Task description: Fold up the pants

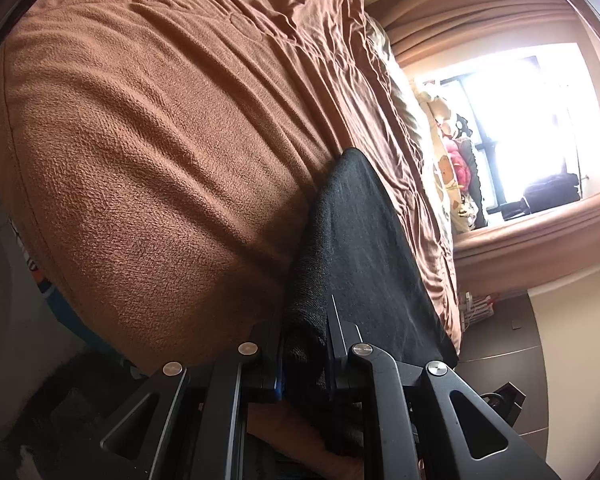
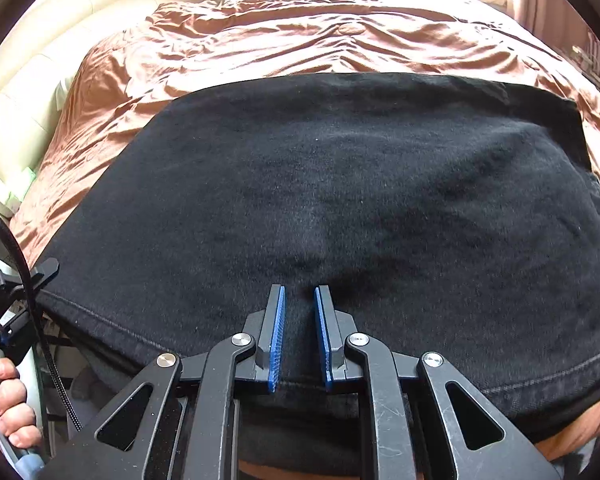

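One pair of black pants [image 2: 340, 184] lies flat on the one brown bed cover [image 2: 300, 36]. Two grippers: the left gripper [image 1: 305, 344] pinches a bunched edge, and the right gripper [image 2: 300, 336] is nearly closed, clamping the near hem.

The left wrist view sits low at the near edge of the brown bedspread [image 1: 160, 152], rolled sideways, and looks along the bed toward the bright window [image 1: 512, 128], very close to the black pants [image 1: 364, 248]. The right wrist view looks steeply down and forward over the pants [image 2: 340, 184] toward the cream headboard [image 2: 60, 52]. Both views share the pants and the bedspread [image 2: 300, 40].
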Demonstrator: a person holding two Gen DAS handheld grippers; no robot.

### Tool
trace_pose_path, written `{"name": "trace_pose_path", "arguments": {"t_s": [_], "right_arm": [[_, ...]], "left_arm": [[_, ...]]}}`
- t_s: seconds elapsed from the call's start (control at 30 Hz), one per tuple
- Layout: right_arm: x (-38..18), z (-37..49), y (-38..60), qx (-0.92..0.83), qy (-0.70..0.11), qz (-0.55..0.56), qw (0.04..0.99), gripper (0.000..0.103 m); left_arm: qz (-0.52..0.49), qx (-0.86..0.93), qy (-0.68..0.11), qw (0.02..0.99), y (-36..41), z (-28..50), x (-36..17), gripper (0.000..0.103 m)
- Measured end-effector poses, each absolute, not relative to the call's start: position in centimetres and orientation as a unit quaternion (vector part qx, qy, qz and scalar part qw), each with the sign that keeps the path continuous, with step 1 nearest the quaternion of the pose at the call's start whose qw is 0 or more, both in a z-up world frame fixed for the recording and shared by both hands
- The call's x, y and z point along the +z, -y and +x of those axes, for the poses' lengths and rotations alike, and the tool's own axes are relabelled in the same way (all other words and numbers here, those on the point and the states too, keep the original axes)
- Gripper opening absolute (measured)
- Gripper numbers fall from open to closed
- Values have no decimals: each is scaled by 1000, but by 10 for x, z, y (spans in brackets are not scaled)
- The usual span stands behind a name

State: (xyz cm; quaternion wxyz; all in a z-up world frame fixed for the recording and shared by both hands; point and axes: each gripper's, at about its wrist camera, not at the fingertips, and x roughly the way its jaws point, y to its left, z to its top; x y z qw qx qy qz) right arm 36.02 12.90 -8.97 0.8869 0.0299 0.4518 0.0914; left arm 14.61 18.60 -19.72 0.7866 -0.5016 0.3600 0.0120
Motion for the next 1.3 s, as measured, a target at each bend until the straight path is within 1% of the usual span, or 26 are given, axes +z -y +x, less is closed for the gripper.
{"name": "trace_pose_path", "arguments": {"t_s": [0.2,0.3,0.43,0.57,0.73,1.07,1.2,1.3], "right_arm": [[-90,389,-137,89,-459,8,884,13],[-91,402,-137,90,-462,2,882,9],[-92,419,-137,93,-467,1,880,8],[-90,434,-139,92,-468,-9,879,7],[-88,456,-141,87,-466,-19,880,7],[-90,497,-133,77,-470,-12,879,7],[-89,508,-134,73,-470,-20,880,7],[-88,516,-138,68,-468,-37,880,7]], "left_arm": [[-516,33,-361,777,-185,143,-202,16],[-528,47,-361,767,-184,141,-204,16],[-533,65,-358,764,-181,140,-200,16],[-541,87,-358,756,-180,141,-201,16],[-527,113,-363,760,-176,143,-199,16],[-511,139,-369,764,-174,151,-201,16],[-518,143,-370,758,-176,153,-207,20],[-527,142,-368,753,-178,154,-211,20]]}}
